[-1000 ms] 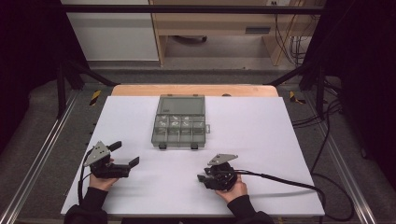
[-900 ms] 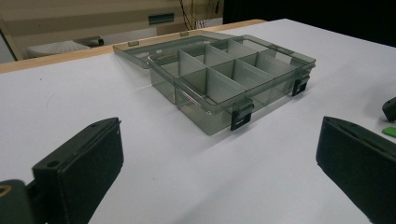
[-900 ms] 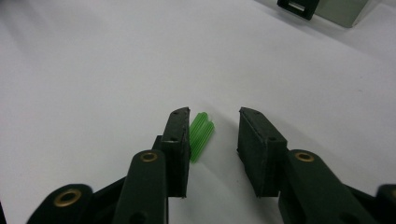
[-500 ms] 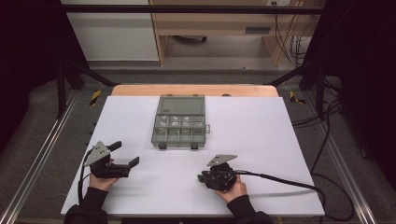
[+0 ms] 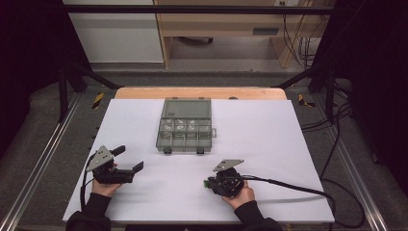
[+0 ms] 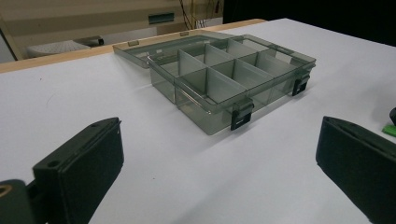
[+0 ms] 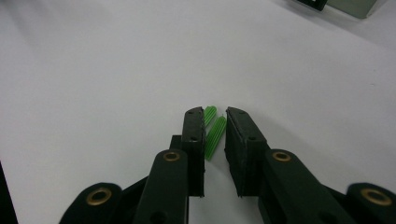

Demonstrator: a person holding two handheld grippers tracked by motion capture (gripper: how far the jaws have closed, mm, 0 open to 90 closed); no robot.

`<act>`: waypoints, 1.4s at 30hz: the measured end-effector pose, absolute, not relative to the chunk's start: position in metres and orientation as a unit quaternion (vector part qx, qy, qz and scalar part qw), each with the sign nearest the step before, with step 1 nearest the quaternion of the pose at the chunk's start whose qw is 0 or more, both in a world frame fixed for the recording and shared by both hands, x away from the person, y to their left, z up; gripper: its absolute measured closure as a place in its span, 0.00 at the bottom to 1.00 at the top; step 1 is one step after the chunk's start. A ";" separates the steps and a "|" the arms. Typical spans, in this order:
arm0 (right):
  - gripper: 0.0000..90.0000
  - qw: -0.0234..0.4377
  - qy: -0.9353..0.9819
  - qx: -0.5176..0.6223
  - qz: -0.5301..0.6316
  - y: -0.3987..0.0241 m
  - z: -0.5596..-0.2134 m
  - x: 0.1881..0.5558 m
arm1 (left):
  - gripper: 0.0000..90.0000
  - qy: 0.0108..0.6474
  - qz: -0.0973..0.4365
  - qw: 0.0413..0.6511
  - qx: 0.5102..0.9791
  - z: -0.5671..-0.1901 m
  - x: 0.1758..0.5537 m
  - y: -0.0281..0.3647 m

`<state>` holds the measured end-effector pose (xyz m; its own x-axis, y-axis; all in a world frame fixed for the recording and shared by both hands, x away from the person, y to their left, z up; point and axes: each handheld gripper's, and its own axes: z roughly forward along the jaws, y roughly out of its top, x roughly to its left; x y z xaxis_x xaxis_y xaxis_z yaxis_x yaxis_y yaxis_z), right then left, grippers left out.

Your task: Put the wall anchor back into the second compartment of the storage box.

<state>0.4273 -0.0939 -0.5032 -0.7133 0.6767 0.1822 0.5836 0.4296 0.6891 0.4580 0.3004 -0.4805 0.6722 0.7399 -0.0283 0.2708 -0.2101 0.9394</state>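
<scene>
Two small green ribbed plugs (image 7: pixel 214 138) lie on the white table near its front edge. My right gripper (image 7: pixel 215 116) points down at them. Its jaws have just been closing, and the pads now touch both sides of one plug. The second plug (image 7: pixel 210 113) lies by the left fingertip. From above, the right gripper (image 5: pixel 210 183) shows a speck of green at its tip. My left gripper (image 5: pixel 129 159) rests at the front left with its jaws wide apart and nothing between them. The left gripper (image 6: pixel 219 186) faces a smoky clear compartment box (image 6: pixel 224 79).
The compartment box (image 5: pixel 185 130) sits mid-table with its lid folded open behind it and two black latches at the front. The white tabletop (image 5: pixel 269 134) ends at a wooden strip at the back. A black cable (image 5: pixel 288 187) trails right from the right gripper.
</scene>
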 end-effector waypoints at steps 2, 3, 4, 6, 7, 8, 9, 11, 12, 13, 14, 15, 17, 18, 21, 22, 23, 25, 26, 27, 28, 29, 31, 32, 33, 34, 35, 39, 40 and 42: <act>0.87 0.061 0.843 0.374 0.381 -0.094 -0.503 0.427 | 0.01 0.339 0.222 0.529 0.746 -0.481 0.458 0.300; 0.88 0.062 0.843 0.375 0.381 -0.094 -0.503 0.427 | 0.01 0.339 0.221 0.529 0.746 -0.481 0.458 0.300; 0.89 0.060 0.843 0.376 0.381 -0.094 -0.503 0.427 | 0.01 0.339 0.221 0.529 0.746 -0.481 0.458 0.300; 0.90 0.058 0.843 0.377 0.380 -0.094 -0.503 0.427 | 0.01 0.339 0.221 0.529 0.746 -0.481 0.458 0.300; 0.92 0.056 0.842 0.380 0.380 -0.094 -0.503 0.427 | 0.01 0.339 0.221 0.529 0.746 -0.481 0.458 0.300; 0.92 0.056 0.842 0.381 0.379 -0.094 -0.503 0.427 | 0.01 0.339 0.221 0.529 0.746 -0.481 0.458 0.300; 0.93 0.056 0.842 0.381 0.379 -0.094 -0.503 0.428 | 0.01 0.339 0.221 0.529 0.746 -0.481 0.458 0.300; 0.93 0.057 0.842 0.380 0.379 -0.094 -0.503 0.428 | 0.01 0.339 0.221 0.529 0.746 -0.481 0.458 0.300; 0.93 0.056 0.842 0.380 0.379 -0.094 -0.503 0.429 | 0.01 0.339 0.221 0.529 0.746 -0.481 0.458 0.300; 0.93 0.056 0.842 0.380 0.379 -0.094 -0.503 0.429 | 0.01 0.339 0.221 0.529 0.746 -0.481 0.458 0.300; 0.94 0.056 0.842 0.382 0.377 -0.094 -0.503 0.429 | 0.01 0.339 0.221 0.529 0.746 -0.481 0.458 0.300; 0.94 0.055 0.841 0.385 0.377 -0.094 -0.503 0.429 | 0.01 0.339 0.221 0.530 0.745 -0.480 0.458 0.301; 0.94 0.055 0.841 0.385 0.377 -0.094 -0.503 0.429 | 0.01 0.339 0.222 0.530 0.745 -0.480 0.458 0.301; 0.94 0.056 0.840 0.384 0.379 -0.094 -0.502 0.429 | 0.01 0.339 0.221 0.530 0.745 -0.480 0.458 0.301; 0.94 0.057 0.839 0.384 0.382 -0.095 -0.500 0.429 | 0.01 0.339 0.221 0.530 0.746 -0.481 0.458 0.301; 0.94 0.060 0.837 0.385 0.385 -0.096 -0.498 0.429 | 0.01 0.338 0.221 0.530 0.746 -0.481 0.458 0.300; 0.94 0.063 0.836 0.383 0.388 -0.097 -0.496 0.429 | 0.01 0.338 0.221 0.530 0.746 -0.481 0.458 0.300; 0.94 0.067 0.833 0.382 0.394 -0.098 -0.493 0.430 | 0.01 0.338 0.222 0.530 0.745 -0.481 0.458 0.300; 0.94 0.067 0.833 0.382 0.394 -0.098 -0.493 0.430 | 0.01 0.338 0.221 0.530 0.746 -0.481 0.458 0.300; 0.94 0.068 0.831 0.384 0.398 -0.099 -0.491 0.430 | 0.01 0.338 0.222 0.530 0.746 -0.481 0.458 0.300; 0.94 0.071 0.826 0.385 0.405 -0.100 -0.488 0.431 | 0.01 0.338 0.221 0.529 0.746 -0.481 0.458 0.300; 0.94 0.073 0.825 0.384 0.408 -0.101 -0.486 0.432 | 0.01 0.338 0.221 0.529 0.746 -0.481 0.458 0.300; 0.94 0.077 0.820 0.386 0.416 -0.102 -0.482 0.433 | 0.01 0.338 0.222 0.529 0.746 -0.481 0.458 0.300; 0.94 0.079 0.818 0.386 0.418 -0.103 -0.480 0.434 | 0.01 0.338 0.222 0.529 0.746 -0.481 0.458 0.300; 0.94 0.079 0.818 0.386 0.418 -0.103 -0.480 0.434 | 0.01 0.338 0.222 0.529 0.746 -0.481 0.458 0.300; 0.94 0.083 0.814 0.388 0.425 -0.105 -0.476 0.435 | 0.01 0.338 0.222 0.529 0.746 -0.481 0.458 0.300; 0.94 0.083 0.814 0.388 0.425 -0.105 -0.476 0.435 | 0.01 0.338 0.222 0.529 0.746 -0.481 0.458 0.300; 0.94 0.093 0.799 0.393 0.446 -0.109 -0.464 0.441 | 0.01 0.337 0.223 0.529 0.746 -0.481 0.458 0.300; 0.94 0.095 0.796 0.394 0.450 -0.110 -0.461 0.442 | 0.01 0.337 0.223 0.529 0.746 -0.481 0.458 0.300; 0.94 0.100 0.794 0.394 0.452 -0.110 -0.458 0.444 | 0.01 0.338 0.222 0.530 0.746 -0.481 0.458 0.300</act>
<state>0.4437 -0.1103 -0.4580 -0.6701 0.7158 0.1964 0.5347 0.2820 0.7966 0.4583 0.3000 -0.4809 0.6734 0.7388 -0.0264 0.2683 -0.2109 0.9400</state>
